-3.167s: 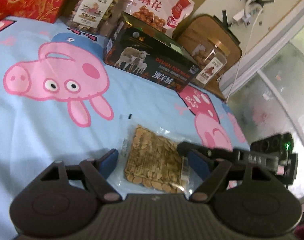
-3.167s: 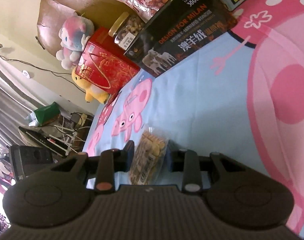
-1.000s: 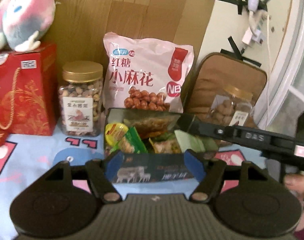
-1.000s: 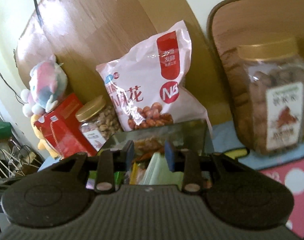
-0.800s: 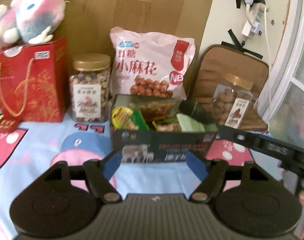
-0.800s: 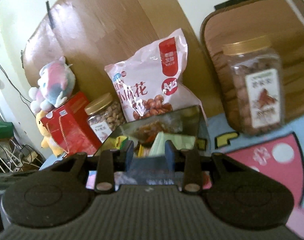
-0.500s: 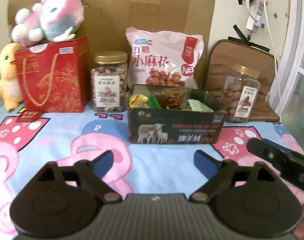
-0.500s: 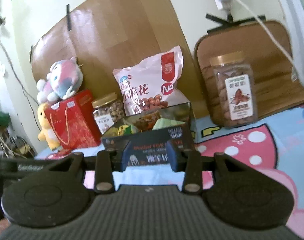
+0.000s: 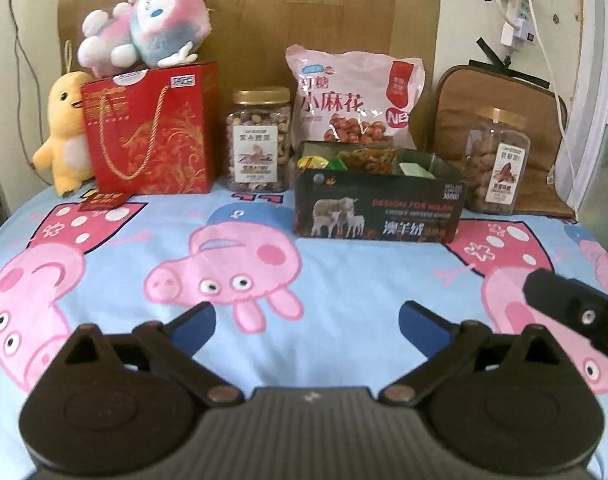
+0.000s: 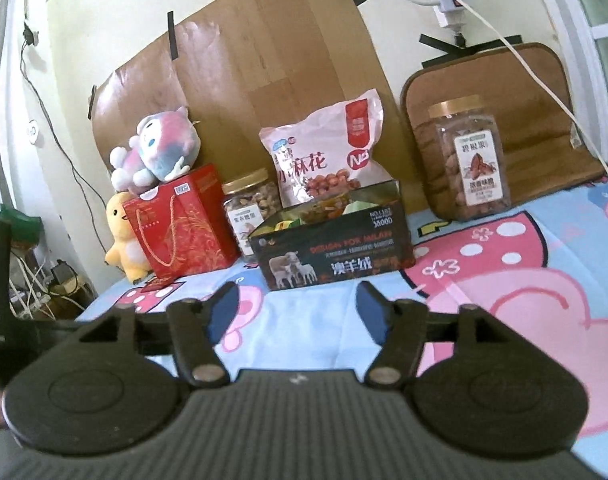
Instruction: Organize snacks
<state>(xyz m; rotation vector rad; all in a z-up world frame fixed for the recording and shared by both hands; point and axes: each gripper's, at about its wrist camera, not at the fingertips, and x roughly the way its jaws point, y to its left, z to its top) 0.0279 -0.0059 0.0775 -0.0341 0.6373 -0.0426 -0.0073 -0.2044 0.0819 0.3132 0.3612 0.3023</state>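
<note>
Dark open-topped box (image 9: pixel 378 216) with sheep printed on its front, standing on the blue cartoon-pig sheet (image 9: pixel 344 280) toward the back. Inside it, small snack packets (image 9: pixel 360 158): a yellow-and-green one at the left, an orange-brown one in the middle, pale green ones at the right; exact count impossible to tell.

Just behind the box, leaning on the brown board, a pink snack bag (image 9: pixel 354 100) showing round brown pieces. To the left of the box, touching or nearly so, a clear jar with a gold lid (image 9: pixel 260 140), filled with mixed nuts. Right of the box and apart from it, a second clear jar (image 9: pixel 498 162), gold-lidded, holding brown nuts, in front of a brown cushion (image 9: pixel 504 92). Further left, a red gift bag (image 9: pixel 150 132) with gold cord handles, contents hidden; a pink and blue plush (image 9: pixel 144 28) lying on top, a yellow plush duck (image 9: pixel 66 128) beside it.

Left gripper (image 9: pixel 306 322) low over the sheet, well short of the box, jaws opening and spread wide, nothing between them but bare sheet. Right gripper (image 10: pixel 296 312) likewise short of the box, pointing at it, jaws opening, nothing between the blue pads (image 10: pixel 224 308). Right gripper's black body (image 9: pixel 572 316) also visible at the right edge of the left wrist view.
</note>
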